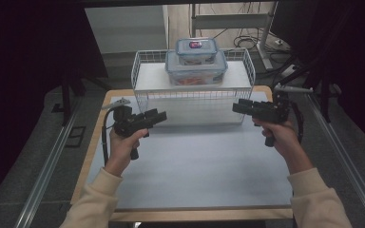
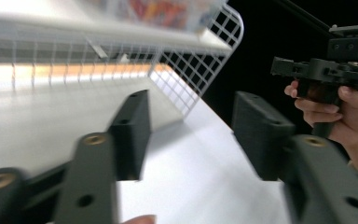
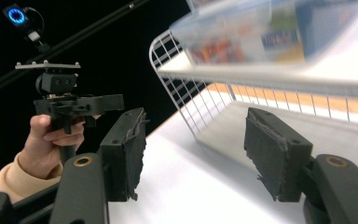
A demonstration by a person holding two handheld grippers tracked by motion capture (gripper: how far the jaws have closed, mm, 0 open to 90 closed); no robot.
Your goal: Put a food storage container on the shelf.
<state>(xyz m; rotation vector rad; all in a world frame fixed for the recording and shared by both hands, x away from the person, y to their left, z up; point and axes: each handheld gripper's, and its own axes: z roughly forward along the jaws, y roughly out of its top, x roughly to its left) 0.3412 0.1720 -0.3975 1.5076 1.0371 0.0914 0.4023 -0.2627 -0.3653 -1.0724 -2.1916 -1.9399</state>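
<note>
A small clear lidded container sits stacked on a larger one. Both rest on the white wire rack's shelf, upright and closed.

We hold the left gripper and right gripper above the table, near the far wire rack carrying two stacked containers.

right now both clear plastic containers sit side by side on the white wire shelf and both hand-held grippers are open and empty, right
Not side by side: the high view shows the small clear plastic container stacked on the larger one on the white wire shelf. Both hand-held grippers, left and right, are open and empty.
</note>
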